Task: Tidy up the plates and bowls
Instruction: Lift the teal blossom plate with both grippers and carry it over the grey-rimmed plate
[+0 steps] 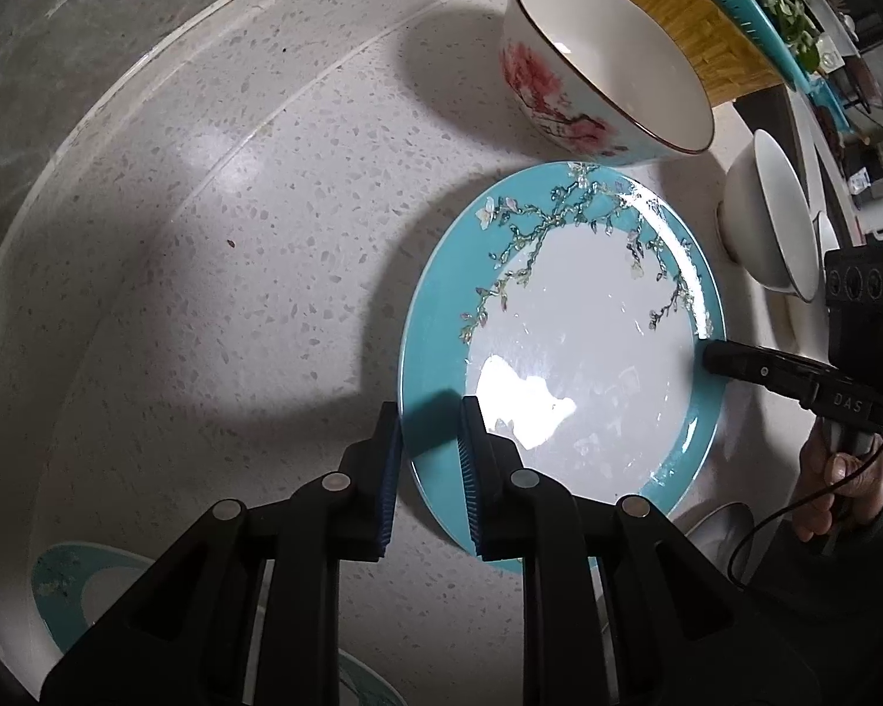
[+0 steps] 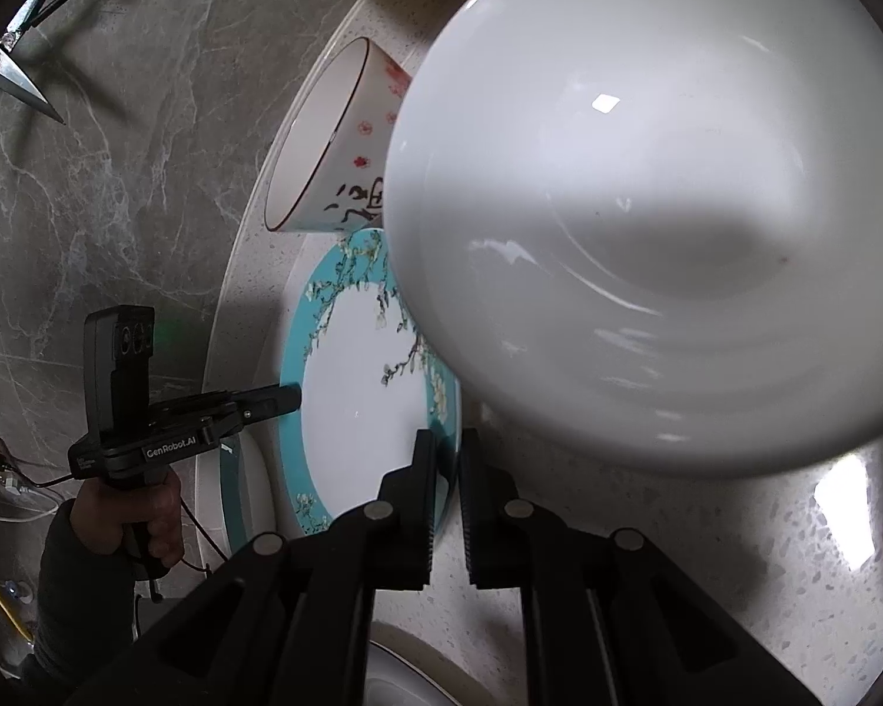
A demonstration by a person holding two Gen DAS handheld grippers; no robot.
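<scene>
Teal plate [image 1: 565, 347] sits on speckled counter [image 1: 218, 223] at centre-right of left wrist view, pinched at opposite rims, prob. so it lifts level w/o sliding. Left gripper [image 1: 431, 412] straddles rim at 6 o'clock, blue pads [image 1: 470, 453] closed onto edge, pointing steeply down. Right gripper [image 2: 446, 441] clamps the rim's other side, jaws nearly together on thin edge; in left wrist view enters from 3 o'clock, hand [image 1: 836, 488] wrapped round handle below, cable trailing. Floral bowl [image 1: 606, 70] at 12 o'clock, just beyond plate, touching or nearly so, can't tell; plain white bowl [image 1: 765, 217] at 2 o'clock, close to rim, fills most of right wrist view. Second teal plate [image 1: 76, 594] partly visible at 7 o'clock, likely the stack target. Two-sided grip looks chosen for balance: glazed rim slick, single pinch could tilt. Next move prob. needs both hands rising together, clearing both bowls.
</scene>
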